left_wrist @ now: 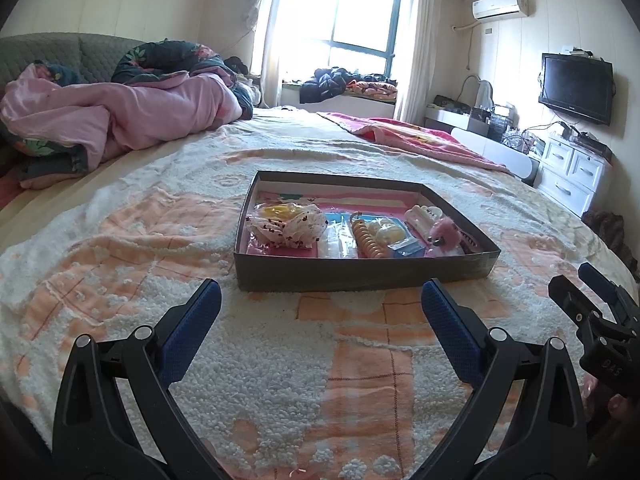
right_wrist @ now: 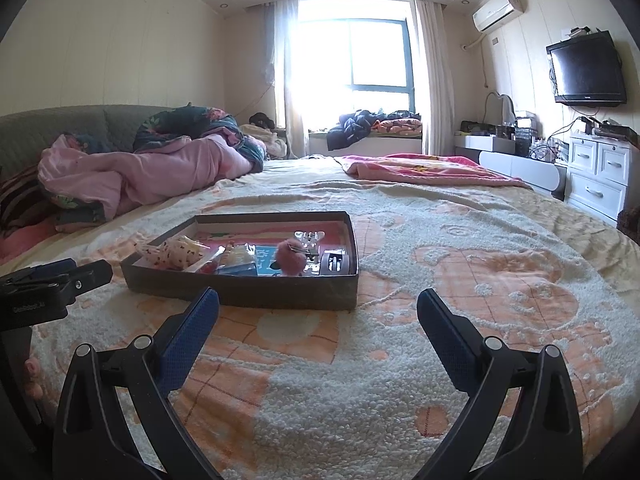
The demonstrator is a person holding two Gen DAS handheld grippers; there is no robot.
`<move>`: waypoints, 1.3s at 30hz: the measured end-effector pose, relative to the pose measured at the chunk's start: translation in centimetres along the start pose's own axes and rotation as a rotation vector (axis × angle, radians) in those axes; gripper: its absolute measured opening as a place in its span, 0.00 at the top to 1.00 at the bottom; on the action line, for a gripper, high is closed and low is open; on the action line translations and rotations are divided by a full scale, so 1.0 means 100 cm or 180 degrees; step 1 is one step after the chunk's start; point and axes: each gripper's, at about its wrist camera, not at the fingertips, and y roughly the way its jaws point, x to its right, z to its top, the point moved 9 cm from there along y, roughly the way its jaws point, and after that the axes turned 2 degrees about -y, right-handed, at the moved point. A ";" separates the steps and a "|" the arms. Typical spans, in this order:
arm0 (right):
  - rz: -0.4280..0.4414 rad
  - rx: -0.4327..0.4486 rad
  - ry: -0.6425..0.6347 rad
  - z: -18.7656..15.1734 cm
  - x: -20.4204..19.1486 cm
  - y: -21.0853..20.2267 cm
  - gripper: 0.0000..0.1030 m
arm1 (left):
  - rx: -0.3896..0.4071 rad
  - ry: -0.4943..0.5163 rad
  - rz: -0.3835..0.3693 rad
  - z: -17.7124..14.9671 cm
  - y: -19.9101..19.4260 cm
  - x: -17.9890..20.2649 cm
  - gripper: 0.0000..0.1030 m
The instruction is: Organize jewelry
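A shallow grey cardboard box (left_wrist: 360,272) (right_wrist: 248,288) lies on the bed's fleecy blanket. It holds a white spotted scrunchie (left_wrist: 292,224) (right_wrist: 176,254), an orange spiral hair tie (left_wrist: 370,242), a white hair clip (left_wrist: 424,216), a pink fluffy pompom (left_wrist: 444,232) (right_wrist: 290,258), a blue packet (left_wrist: 408,248) (right_wrist: 244,266) and a clear clip (right_wrist: 308,238). My left gripper (left_wrist: 320,292) stands open just in front of the box, nothing between its fingers. My right gripper (right_wrist: 318,300) is open too, off the box's right front corner. Each gripper shows at the edge of the other's view.
A bunched pink duvet (left_wrist: 120,116) lies at the far left of the bed, a pink blanket (left_wrist: 420,136) at the far right. White drawers (right_wrist: 600,176) and a wall television (right_wrist: 584,68) stand to the right. The peach and white blanket (right_wrist: 460,300) spreads around the box.
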 end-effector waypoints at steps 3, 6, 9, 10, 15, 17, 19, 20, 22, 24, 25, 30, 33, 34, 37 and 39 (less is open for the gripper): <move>0.0005 0.0005 -0.0002 0.000 0.000 0.000 0.06 | 0.0001 -0.0003 -0.0004 0.000 0.000 0.000 0.11; 0.0009 0.0005 -0.0008 0.001 -0.001 0.001 0.06 | -0.0002 -0.0004 -0.0001 0.000 0.000 0.000 0.11; 0.0011 0.0009 -0.0010 0.001 -0.002 0.001 0.06 | 0.0000 -0.0006 -0.0002 0.000 0.000 0.000 0.11; 0.0013 0.0009 -0.0011 0.001 -0.002 0.001 0.06 | 0.0004 -0.0005 0.0004 0.001 0.000 0.000 0.11; 0.0009 0.0009 -0.0013 0.001 -0.002 0.001 0.06 | 0.0008 -0.0004 0.0010 0.002 0.000 -0.002 0.11; 0.0010 0.0011 -0.0015 0.001 -0.002 0.001 0.06 | 0.0010 -0.0003 0.0011 0.002 0.000 -0.002 0.11; 0.0008 0.0018 -0.0017 0.001 -0.002 0.001 0.06 | 0.0016 -0.0002 0.0015 0.003 0.000 -0.003 0.11; 0.0008 0.0022 -0.0017 0.002 -0.002 0.001 0.06 | 0.0015 -0.0001 0.0012 0.003 0.000 -0.003 0.11; 0.0008 0.0018 -0.0018 0.001 -0.002 0.002 0.06 | 0.0016 0.0002 0.0015 0.003 0.000 -0.003 0.11; 0.0015 0.0008 -0.0021 0.001 -0.003 0.001 0.06 | 0.0015 0.0000 0.0019 0.003 0.000 -0.003 0.11; 0.0014 0.0003 -0.0025 0.001 -0.003 0.002 0.06 | 0.0013 0.0003 0.0024 0.003 0.000 -0.003 0.11; 0.0010 0.0034 -0.0027 0.002 -0.002 0.000 0.06 | 0.0017 0.0001 0.0048 0.005 0.000 -0.008 0.11; 0.0014 0.0015 -0.0027 0.000 -0.002 0.001 0.06 | 0.0019 0.0011 0.0062 0.005 0.000 -0.007 0.11; 0.0010 0.0014 -0.0031 0.000 -0.001 0.001 0.06 | 0.0017 0.0012 0.0061 0.005 0.000 -0.007 0.11; 0.0015 0.0019 -0.0027 0.000 -0.001 0.002 0.06 | 0.0019 0.0010 0.0064 0.005 0.000 -0.006 0.11; 0.0016 0.0016 -0.0025 0.000 -0.001 0.001 0.06 | 0.0019 0.0010 0.0067 0.005 0.000 -0.007 0.11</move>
